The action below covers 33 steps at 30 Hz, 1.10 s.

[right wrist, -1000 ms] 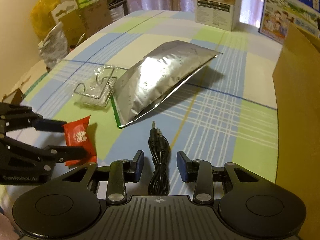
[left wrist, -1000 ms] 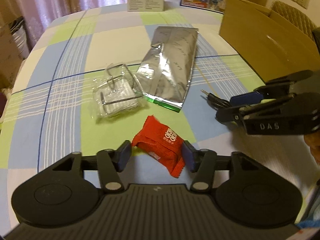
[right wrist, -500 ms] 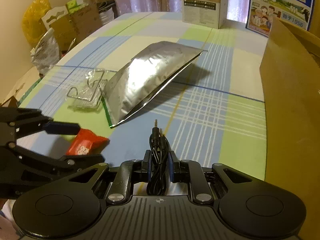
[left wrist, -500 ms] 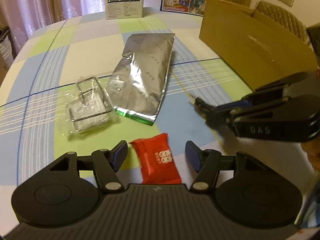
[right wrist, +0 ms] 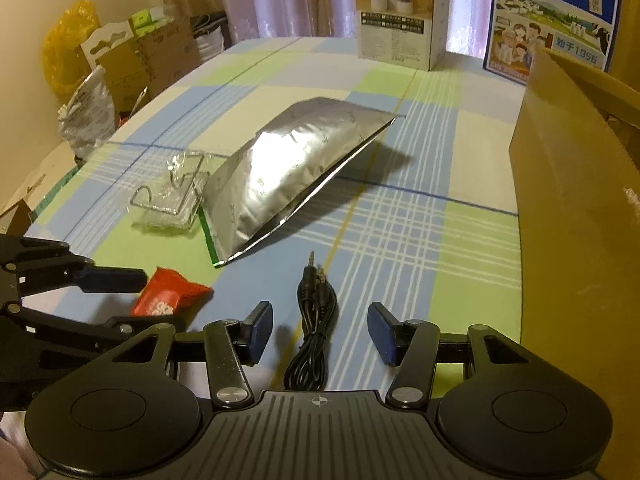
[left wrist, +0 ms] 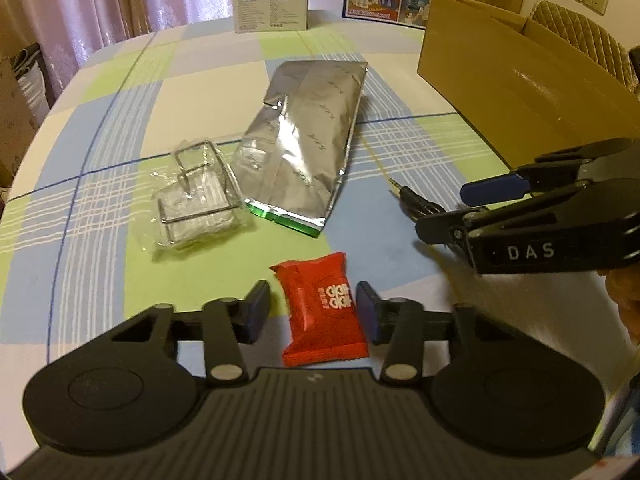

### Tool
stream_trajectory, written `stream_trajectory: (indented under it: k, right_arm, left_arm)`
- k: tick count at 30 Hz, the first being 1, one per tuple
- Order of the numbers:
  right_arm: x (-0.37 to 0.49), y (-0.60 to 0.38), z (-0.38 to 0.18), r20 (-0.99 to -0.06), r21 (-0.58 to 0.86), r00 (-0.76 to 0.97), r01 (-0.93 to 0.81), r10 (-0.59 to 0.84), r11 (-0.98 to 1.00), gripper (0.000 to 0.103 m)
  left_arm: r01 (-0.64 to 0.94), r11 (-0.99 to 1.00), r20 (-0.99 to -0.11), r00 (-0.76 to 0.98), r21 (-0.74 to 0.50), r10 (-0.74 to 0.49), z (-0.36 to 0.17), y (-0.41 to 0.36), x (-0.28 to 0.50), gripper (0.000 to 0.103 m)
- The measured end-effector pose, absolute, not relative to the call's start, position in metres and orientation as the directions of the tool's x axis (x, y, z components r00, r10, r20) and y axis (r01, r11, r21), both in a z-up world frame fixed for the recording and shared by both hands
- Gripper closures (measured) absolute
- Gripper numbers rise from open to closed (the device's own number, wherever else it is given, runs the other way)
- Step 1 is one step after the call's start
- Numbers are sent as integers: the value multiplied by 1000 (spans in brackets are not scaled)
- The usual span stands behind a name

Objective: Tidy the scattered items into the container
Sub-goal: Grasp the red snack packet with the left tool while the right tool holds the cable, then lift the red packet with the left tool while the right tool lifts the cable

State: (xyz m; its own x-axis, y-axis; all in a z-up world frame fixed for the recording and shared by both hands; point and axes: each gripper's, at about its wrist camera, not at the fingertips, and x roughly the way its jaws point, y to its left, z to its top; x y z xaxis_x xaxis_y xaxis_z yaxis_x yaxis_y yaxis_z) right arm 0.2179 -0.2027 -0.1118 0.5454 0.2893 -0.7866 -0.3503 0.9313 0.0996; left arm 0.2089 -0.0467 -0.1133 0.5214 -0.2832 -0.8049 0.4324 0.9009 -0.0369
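A: What changed from half a second ago?

B: The right gripper (right wrist: 320, 330) was pinched on the black cable (right wrist: 312, 320); now its jaws stand wide apart, with the cable lying loose on the tablecloth (right wrist: 400, 216) between them. Its plugs point away from the camera, long axis running along the fingers.

A: And the left gripper (left wrist: 313, 312)?

B: Wide open too, holding nothing. The red candy packet (left wrist: 322, 312) lies flat between its fingers, long axis roughly along them, neither pad touching it.

A: Count the rest?

B: One silver foil bag (left wrist: 304, 144), one wire rack in clear wrap (left wrist: 198, 196) just beside it, one cardboard box (left wrist: 520, 84) to the right.
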Motion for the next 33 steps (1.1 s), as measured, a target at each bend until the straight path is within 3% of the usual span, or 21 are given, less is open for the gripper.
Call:
stream_trajectory:
  k: [2,5,9,19,22,27,30,31,32,33]
  right_arm:
    - [218,-203,-111,-786,102,545,-352,292,931,72]
    - [219,-203,-111,-786,96,549,-348,286,932,90]
    - [219,-203,-109,-778,100,556,-352,294,931,101]
    - [218,-205,-106,-760,79,586,-345,280,935,103]
    - [219,-206,-108,-768,87,574,-346,284,934,103]
    - [219,-205,-109,-767,83,575,-352,286,932,103]
    - [219,-206,-109,-764,82,579,-351,285,933,96]
    - [219,-206,-109,-763,85,580,-347,285,934,81]
    - [219,-207,-109,-761,90,582,-343,286,935,57]
    - [219,-208,-108,-757,95,587,-338,289,936,49]
  left_arm:
    - [432,901,-804,522,-38,-285,-114,-47,209,74]
    - [428,903,-802,522,-47,-289,-114,-45,209,74]
    - [417,908,-801,530,-39,-278,-114,-45,210,74]
    - [417,909,-801,535,-28,-270,-114,-47,208,71]
    - [416,909,-802,535,-25,-266,-115,-47,208,55]
    - [412,911,-806,531,-25,-262,-116,-46,209,53]
    - [409,912,-806,531,-28,-262,-117,-45,209,53]
    - [408,913,-806,531,-29,-262,-118,-45,209,53]
    - [407,913,-806,531,-30,-263,-118,-45,209,53]
    - [406,913,-806,531,-31,-263,-118,-45,209,53]
